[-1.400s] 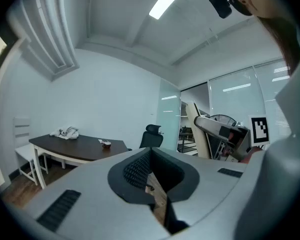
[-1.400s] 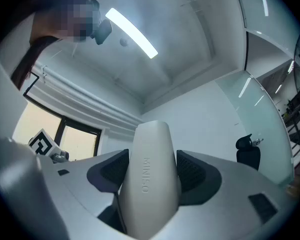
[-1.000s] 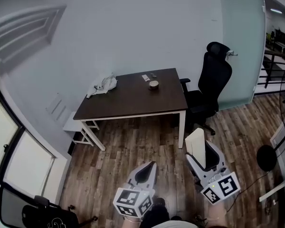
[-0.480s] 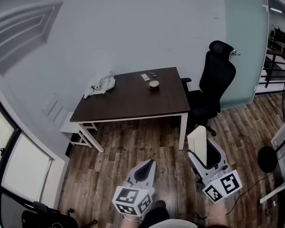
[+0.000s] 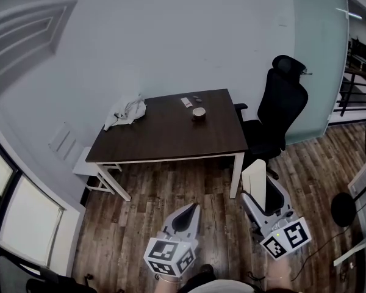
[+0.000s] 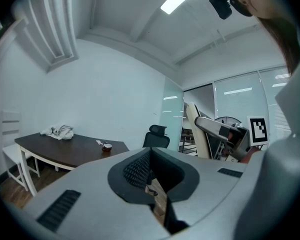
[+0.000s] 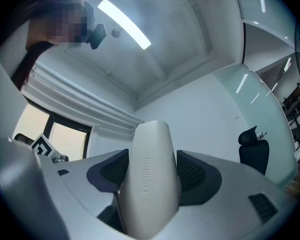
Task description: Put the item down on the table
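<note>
A dark brown table (image 5: 171, 133) with white legs stands against the wall, well ahead of both grippers. My right gripper (image 5: 258, 193) is shut on a tall cream-white item (image 5: 254, 182) that stands up out of its jaws, over the wood floor near the table's right front corner. In the right gripper view the item (image 7: 150, 174) fills the gap between the pads and bears moulded lettering. My left gripper (image 5: 191, 210) is shut with nothing in it, low and left of the right one. In the left gripper view the table (image 6: 60, 151) lies ahead to the left.
On the table lie a crumpled pale cloth (image 5: 126, 112), a small round object (image 5: 199, 113) and a small white piece (image 5: 186, 102). A black office chair (image 5: 280, 112) stands at the table's right end. A white stool or rack (image 5: 88, 170) sits under the left end.
The view has shifted toward the table, which now sits a little lower and nearer. Both grippers keep their places and holds.
</note>
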{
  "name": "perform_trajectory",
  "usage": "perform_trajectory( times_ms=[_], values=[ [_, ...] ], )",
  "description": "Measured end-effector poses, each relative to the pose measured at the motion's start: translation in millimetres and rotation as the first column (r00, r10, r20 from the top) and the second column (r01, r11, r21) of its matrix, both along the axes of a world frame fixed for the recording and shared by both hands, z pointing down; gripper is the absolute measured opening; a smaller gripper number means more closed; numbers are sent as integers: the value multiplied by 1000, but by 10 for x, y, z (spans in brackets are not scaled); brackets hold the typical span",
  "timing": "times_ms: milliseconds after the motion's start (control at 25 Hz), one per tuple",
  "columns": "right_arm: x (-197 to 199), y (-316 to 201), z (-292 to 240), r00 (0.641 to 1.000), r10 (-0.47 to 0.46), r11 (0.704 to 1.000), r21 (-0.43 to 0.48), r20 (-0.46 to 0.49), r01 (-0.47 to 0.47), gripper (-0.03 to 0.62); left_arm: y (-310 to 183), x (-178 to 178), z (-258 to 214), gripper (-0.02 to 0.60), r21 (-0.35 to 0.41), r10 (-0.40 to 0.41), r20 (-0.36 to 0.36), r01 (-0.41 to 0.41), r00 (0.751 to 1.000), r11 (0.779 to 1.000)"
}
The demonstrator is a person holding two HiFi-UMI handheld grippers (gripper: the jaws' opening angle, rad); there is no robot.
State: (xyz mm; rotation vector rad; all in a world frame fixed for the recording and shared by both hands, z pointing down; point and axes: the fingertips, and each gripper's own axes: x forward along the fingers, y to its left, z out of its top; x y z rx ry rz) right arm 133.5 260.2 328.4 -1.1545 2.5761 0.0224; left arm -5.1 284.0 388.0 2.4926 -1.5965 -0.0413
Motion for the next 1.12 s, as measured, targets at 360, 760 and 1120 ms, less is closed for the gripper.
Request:
perform_trajectory(
  times_ms=[360,760,1120],
  values=[
    [-378,-474,-88,1000,20,1000,7,-10,-20,307,-502,-388,-106,18,22,18,-8,-18,1000,1000],
    [-654,-768,-99,998,67,998,6,-8,-67,307,-816,-650,-130,18,27,69,-4,-69,998,997],
    [-731,-944,26,997,76,997,-19,-26,-77,307,-1001,-650,-22,18,6,97,-30,-97,995,995]
  ],
)
